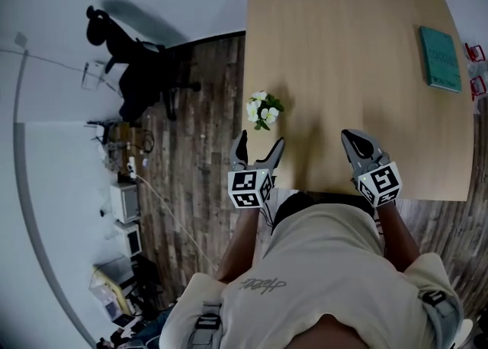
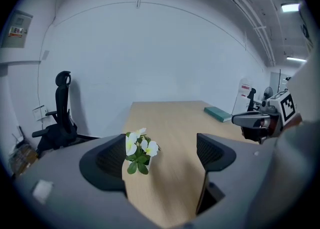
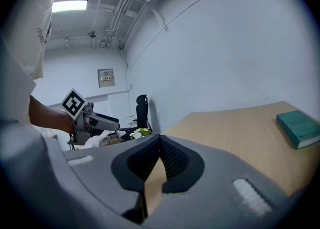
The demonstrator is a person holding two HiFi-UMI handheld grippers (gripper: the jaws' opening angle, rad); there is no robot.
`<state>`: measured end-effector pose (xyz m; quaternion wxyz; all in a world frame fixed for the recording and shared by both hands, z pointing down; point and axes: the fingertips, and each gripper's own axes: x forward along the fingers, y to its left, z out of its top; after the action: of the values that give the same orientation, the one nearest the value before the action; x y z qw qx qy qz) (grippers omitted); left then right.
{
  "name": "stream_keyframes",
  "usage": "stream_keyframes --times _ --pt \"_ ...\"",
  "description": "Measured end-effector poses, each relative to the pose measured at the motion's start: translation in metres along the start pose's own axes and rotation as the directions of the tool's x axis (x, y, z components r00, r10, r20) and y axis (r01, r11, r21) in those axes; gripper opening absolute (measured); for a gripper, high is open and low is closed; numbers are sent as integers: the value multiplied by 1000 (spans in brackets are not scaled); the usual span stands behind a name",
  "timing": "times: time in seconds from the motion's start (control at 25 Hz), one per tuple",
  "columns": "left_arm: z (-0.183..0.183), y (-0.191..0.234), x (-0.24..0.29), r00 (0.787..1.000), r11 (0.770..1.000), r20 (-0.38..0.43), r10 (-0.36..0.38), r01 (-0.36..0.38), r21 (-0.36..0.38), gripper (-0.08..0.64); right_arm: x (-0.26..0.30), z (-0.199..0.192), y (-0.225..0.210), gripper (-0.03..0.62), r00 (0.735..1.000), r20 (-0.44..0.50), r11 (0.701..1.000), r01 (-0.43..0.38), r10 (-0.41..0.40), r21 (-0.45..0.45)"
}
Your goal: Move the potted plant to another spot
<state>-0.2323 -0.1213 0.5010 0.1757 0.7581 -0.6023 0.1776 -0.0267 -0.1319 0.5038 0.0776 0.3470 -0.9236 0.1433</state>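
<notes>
The potted plant (image 1: 263,110), small with white flowers and green leaves, stands near the left edge of the light wooden table (image 1: 351,43). My left gripper (image 1: 259,143) is open just short of it, and the plant (image 2: 139,150) shows ahead between the two dark jaws, nearer the left one, untouched. My right gripper (image 1: 356,142) hovers over the table's near edge with its jaws together and nothing between them (image 3: 160,148). From the right gripper view the plant (image 3: 139,133) peeks out behind the jaws, with the left gripper (image 3: 92,120) beside it.
A teal book (image 1: 440,58) lies at the table's far right, also seen as the book (image 3: 300,129). A black office chair (image 1: 141,73) stands on the wood floor left of the table. Boxes and cables clutter the floor (image 1: 126,210) at the left wall.
</notes>
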Motion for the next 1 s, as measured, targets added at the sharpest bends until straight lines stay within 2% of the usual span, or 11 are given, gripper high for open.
stream_keyframes --times 0.24,0.44,0.68,0.88,1.0 --pt "1 7 4 999 999 -22 37 -37 17 459 3 -9 -8 3 1000 -12 1000 -10 11 30" --pt "-18 17 15 997 999 -68 36 -36 13 459 11 -3 -3 3 1000 -13 1000 -12 13 26" --pt "-51 30 34 991 1000 -132 9 -10 -7 463 6 15 3 3 998 10 998 54 -54 -12" --pt "-63 37 55 988 1000 -152 11 -8 19 463 0 17 -14 3 994 -7 993 110 -110 -31" --pt "-74 44 65 985 999 -175 6 0 33 468 -2 26 -22 3 987 21 987 160 -159 -20"
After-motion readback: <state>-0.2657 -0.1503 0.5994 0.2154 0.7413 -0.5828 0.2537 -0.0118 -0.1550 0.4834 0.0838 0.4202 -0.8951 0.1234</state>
